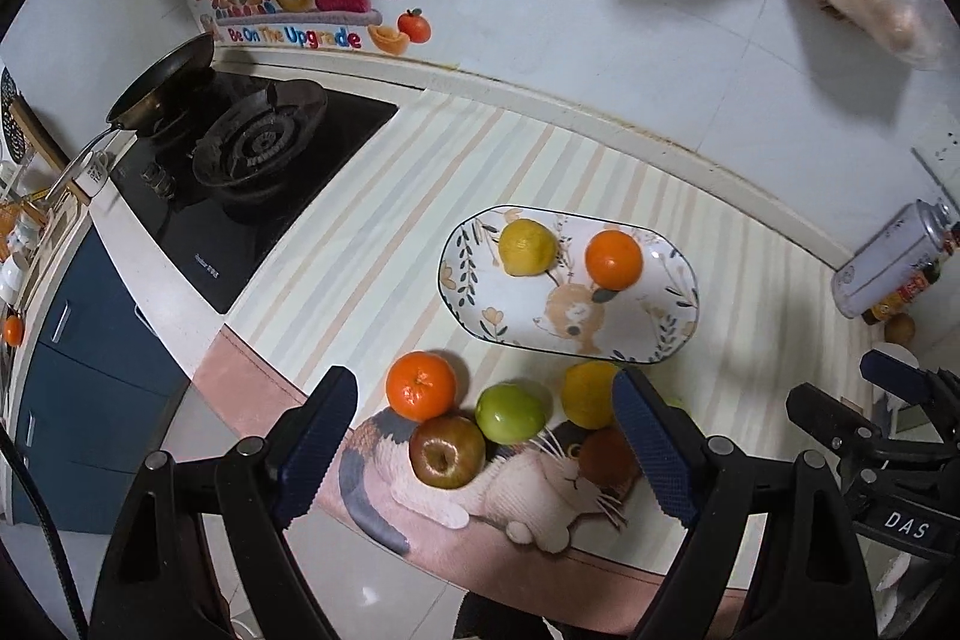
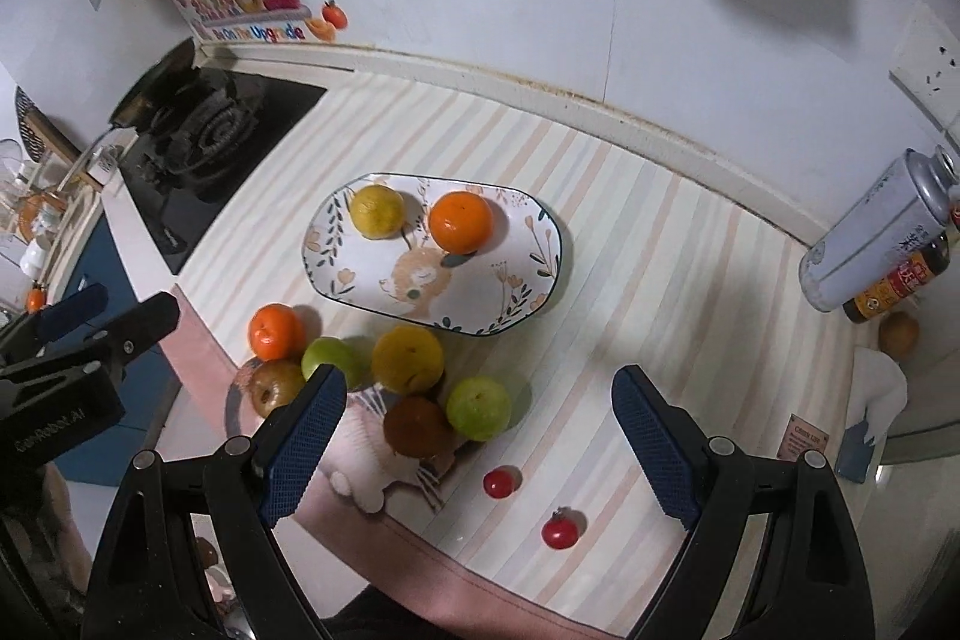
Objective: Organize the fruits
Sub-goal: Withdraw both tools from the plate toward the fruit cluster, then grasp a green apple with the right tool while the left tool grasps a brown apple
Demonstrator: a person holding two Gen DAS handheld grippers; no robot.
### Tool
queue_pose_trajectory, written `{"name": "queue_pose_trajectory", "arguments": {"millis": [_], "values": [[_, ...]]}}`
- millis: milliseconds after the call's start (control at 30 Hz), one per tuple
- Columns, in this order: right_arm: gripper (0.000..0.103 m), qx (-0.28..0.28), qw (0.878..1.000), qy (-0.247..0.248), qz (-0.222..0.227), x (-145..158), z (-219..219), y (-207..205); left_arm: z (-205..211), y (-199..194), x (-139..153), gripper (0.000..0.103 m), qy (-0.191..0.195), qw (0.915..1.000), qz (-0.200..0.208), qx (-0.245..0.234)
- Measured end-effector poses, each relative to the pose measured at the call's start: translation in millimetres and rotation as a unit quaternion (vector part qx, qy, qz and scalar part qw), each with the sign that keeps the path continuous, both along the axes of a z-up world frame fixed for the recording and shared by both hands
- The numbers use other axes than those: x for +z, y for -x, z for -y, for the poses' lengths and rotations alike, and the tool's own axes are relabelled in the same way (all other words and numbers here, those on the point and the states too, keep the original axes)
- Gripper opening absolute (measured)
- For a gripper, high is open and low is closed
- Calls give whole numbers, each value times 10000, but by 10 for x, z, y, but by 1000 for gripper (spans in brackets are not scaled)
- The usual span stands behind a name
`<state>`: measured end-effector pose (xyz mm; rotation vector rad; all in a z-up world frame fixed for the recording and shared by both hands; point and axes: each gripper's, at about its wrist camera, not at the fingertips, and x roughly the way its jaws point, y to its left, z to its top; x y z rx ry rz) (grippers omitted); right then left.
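Both grippers, left [image 1: 486, 451] and right [image 2: 480, 445], are hanging released and empty above the bench [image 2: 660, 280]. A lemon [image 2: 376, 211] and orange [image 2: 461, 222] are sitting on the plate [image 2: 360, 286]; six fruits, possibly more, are waiting nearby.

Two fruits [image 2: 420, 220] lie on the plate [image 2: 528, 292]; others [image 2: 384, 376] cluster before it.
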<state>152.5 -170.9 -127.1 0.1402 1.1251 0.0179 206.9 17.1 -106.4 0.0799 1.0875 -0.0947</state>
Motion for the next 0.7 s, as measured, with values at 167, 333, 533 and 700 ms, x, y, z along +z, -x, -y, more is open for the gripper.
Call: {"name": "queue_pose_trajectory", "arguments": {"millis": [167, 333, 533, 700], "values": [[92, 12, 9998, -124, 145, 160, 0, 150, -31, 129, 109, 87, 118, 9998, 111, 63], [92, -32, 9992, -390, 95, 119, 41, 161, -112, 185, 69, 87, 231, 9995, 102, 209], [93, -159, 9949, -843, -528, -486, 104, -25, -296, 50, -328, 101, 74, 9988, -257, 406], [92, -624, 9849, -1047, -1227, -1311, 186, -202, -460, -116, -887, 101, -224, 9945, -845, 583]]}}
